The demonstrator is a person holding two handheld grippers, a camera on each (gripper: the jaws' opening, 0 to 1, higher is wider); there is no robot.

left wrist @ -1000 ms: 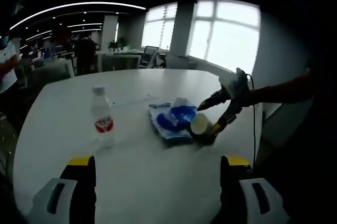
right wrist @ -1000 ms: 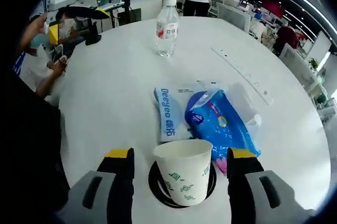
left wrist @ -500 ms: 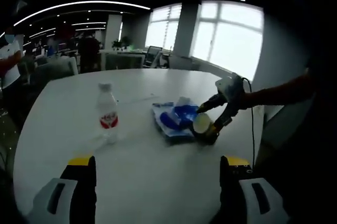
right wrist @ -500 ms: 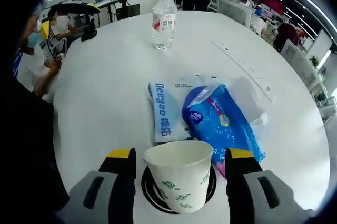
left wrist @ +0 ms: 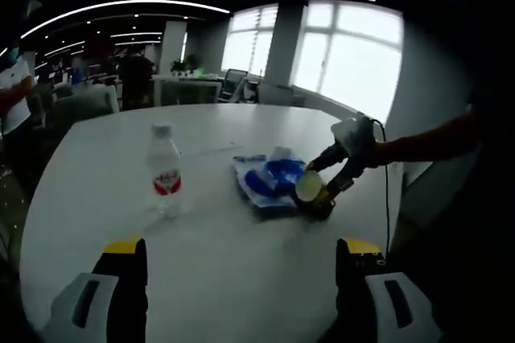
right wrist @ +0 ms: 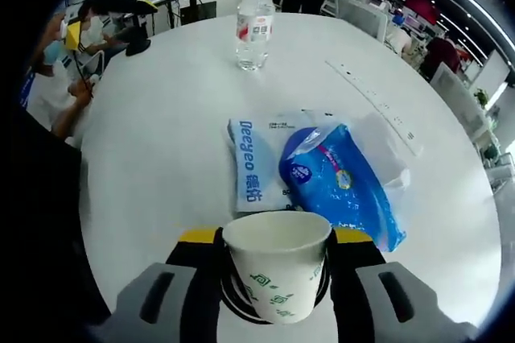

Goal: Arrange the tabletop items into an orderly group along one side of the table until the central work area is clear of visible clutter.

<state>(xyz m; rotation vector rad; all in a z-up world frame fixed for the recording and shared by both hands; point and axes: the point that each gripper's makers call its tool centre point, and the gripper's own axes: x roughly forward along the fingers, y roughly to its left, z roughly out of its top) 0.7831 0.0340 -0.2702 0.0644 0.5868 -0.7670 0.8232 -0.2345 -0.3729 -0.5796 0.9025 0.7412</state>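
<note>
White and round, the office table point(right wrist: 153, 158) carries everything. My right gripper point(right wrist: 273, 256) pinches a paper cup point(right wrist: 278, 272) standing on a black coaster point(right wrist: 241, 299); just beyond lie a blue wipes pack point(right wrist: 342, 190) and a white Deeyeo pack point(right wrist: 251, 167), with a water bottle point(right wrist: 254, 24) far off. My left gripper point(left wrist: 241, 278) hovers spread over bare tabletop.

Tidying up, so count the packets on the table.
2. A white packet lies flat beyond the cup; a blue packet lies against its right side, partly overlapping it. More may be hidden beneath.
</note>
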